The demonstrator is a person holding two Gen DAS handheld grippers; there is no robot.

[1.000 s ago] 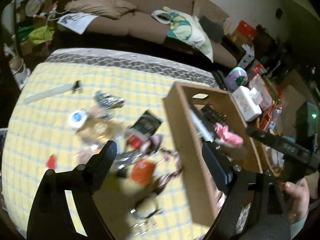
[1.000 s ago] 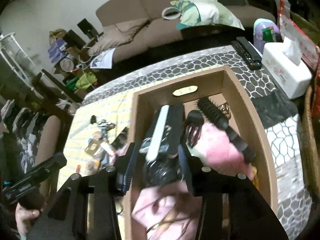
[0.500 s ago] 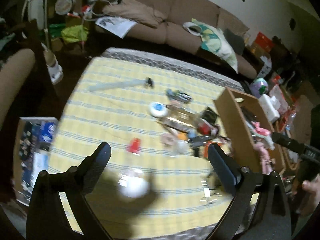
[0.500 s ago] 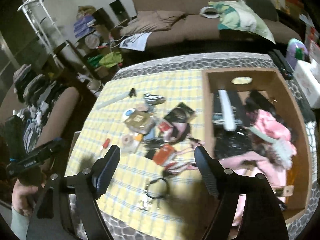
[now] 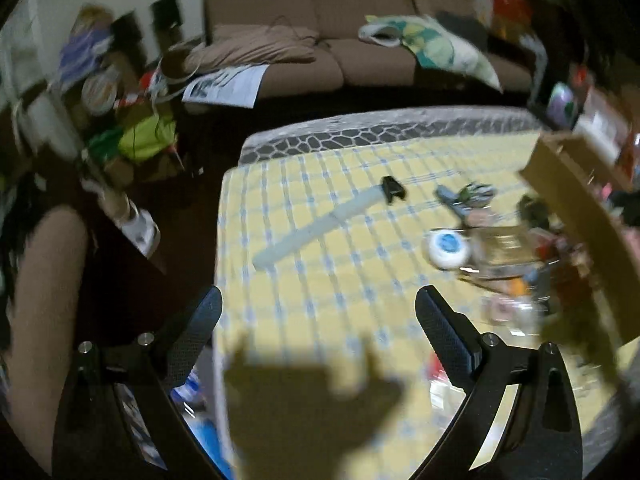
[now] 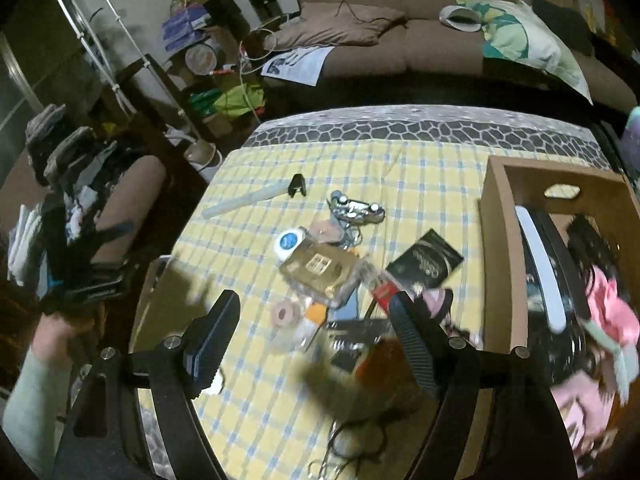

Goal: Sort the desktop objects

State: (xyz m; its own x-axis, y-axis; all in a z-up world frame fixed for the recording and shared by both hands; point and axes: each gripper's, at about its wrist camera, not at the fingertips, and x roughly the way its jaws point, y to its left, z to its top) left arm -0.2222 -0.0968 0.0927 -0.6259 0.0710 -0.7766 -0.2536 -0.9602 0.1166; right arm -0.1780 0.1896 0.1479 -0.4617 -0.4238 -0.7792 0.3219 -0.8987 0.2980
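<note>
Both grippers hang above the yellow checked tablecloth point(image 6: 400, 168) with nothing between their fingers: the left gripper point(image 5: 318, 334) has its jaws spread wide over the near left part of the cloth, and the right gripper point(image 6: 314, 340) is likewise spread above the middle of the clutter. The things left to sort lie in a loose heap beside the wooden box point(image 6: 500, 264), which stands at the right edge of the table. Among them, the long pale stick with a black cap point(image 6: 248, 199) lies apart from the heap toward the far left; it looks light and stiff, and would probably be easiest to pinch across its narrow middle. The round white tin with a blue lid point(image 6: 290, 242) looks hard and smooth, so it may slip unless taken across its rim. The gold box in clear wrap point(image 6: 318, 268) looks rigid but glossy, best gripped on its short sides. The black card sleeve point(image 6: 426, 262) lies flat and thin, so an edge would likely need lifting first. The pink tape roll point(image 6: 285, 313) seems light and easy to pinch through its wall. The box already holds a black-and-white flat case point(image 6: 540, 264) standing along its left wall, a dark hairbrush point(image 6: 592, 244) and pink soft goods point(image 6: 610, 312), and is well filled.
</note>
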